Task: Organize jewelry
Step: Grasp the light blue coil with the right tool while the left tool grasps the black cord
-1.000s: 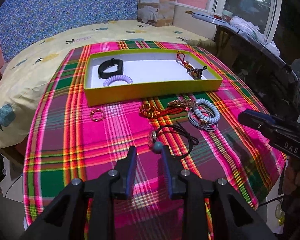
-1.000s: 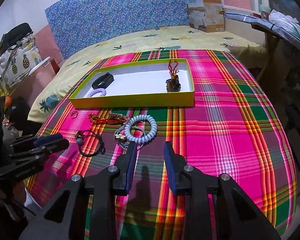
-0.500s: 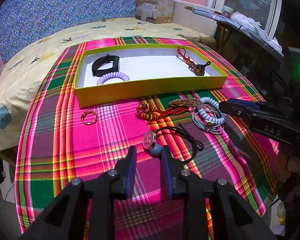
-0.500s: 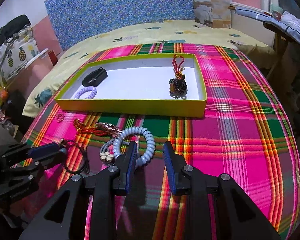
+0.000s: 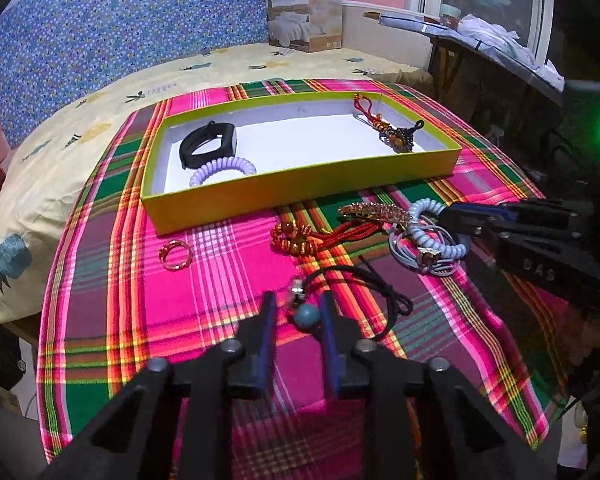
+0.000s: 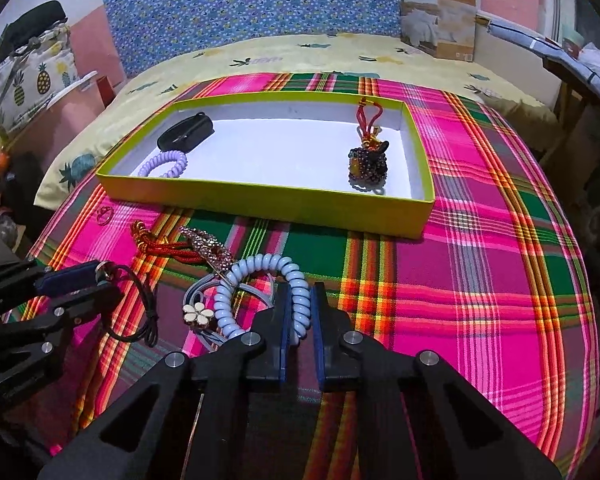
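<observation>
A black cord necklace (image 5: 376, 284) lies on the plaid cloth, its teal bead (image 5: 306, 315) between the fingers of my left gripper (image 5: 298, 312). Those jaws are closing, with a gap still showing on the bead's left. My right gripper (image 6: 301, 294) is shut on a pale blue spiral hair tie (image 6: 260, 264), and it also shows in the left wrist view as the right gripper (image 5: 450, 216). Behind them stands the yellow-green box (image 6: 268, 200) holding a black wristband (image 6: 186, 130), a lilac spiral tie (image 6: 164, 164) and a beaded charm (image 6: 368, 164).
Loose on the cloth are a gold ring (image 5: 176, 254), a red cord charm (image 5: 300, 240), a rhinestone clip (image 5: 374, 211) and a grey elastic with a flower (image 6: 198, 314). A cardboard package (image 5: 306, 14) stands on the bed behind. A dark table (image 5: 500, 52) is at right.
The left jaws have narrowed around the teal bead. The right gripper moved forward and down onto the pale blue spiral tie and shut on it.
</observation>
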The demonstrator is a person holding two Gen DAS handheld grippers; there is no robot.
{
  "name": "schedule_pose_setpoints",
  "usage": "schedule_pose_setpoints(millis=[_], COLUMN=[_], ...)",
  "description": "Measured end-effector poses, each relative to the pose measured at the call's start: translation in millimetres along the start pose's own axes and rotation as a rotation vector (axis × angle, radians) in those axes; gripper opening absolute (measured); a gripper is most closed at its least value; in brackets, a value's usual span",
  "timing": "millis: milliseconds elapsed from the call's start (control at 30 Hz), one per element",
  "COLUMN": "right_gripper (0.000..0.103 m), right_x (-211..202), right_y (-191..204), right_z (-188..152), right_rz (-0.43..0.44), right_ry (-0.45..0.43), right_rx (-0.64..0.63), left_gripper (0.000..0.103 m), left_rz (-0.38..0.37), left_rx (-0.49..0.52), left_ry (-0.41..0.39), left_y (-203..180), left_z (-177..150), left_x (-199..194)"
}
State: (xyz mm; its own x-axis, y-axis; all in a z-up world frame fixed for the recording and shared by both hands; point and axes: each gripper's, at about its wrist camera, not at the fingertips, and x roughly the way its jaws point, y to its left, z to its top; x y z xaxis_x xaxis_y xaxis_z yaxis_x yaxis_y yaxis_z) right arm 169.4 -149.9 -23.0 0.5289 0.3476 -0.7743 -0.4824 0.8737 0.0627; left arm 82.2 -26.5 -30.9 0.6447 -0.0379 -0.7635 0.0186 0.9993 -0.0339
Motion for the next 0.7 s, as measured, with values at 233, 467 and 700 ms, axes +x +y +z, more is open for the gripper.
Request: schedule_pose_setpoints(millis=[233, 467, 700], right_gripper=[0.009, 0.009, 0.009], right_x=[-15.0, -32.9, -51.3], right_y=[-8.4, -20.6, -23.2], right_z=[-4.1, -14.9, -24.6], right_rz=[-0.011, -0.019, -0.016], right_ry=[-0.038, -0.067, -0.093], right_rx=[0.038, 0.098, 0.131], left_gripper=[0.017, 0.017, 0.017], left_rz=[-0.009, -0.015, -0.021], left_rx=[-0.011, -0.028, -0.052], left_ry=[-0.004, -0.032, -0.061], left_y=[3.7, 10.6, 16.8], left_z=[-3.8, -10.6, -11.3], left_x=[-4.6, -25.4, -43.9])
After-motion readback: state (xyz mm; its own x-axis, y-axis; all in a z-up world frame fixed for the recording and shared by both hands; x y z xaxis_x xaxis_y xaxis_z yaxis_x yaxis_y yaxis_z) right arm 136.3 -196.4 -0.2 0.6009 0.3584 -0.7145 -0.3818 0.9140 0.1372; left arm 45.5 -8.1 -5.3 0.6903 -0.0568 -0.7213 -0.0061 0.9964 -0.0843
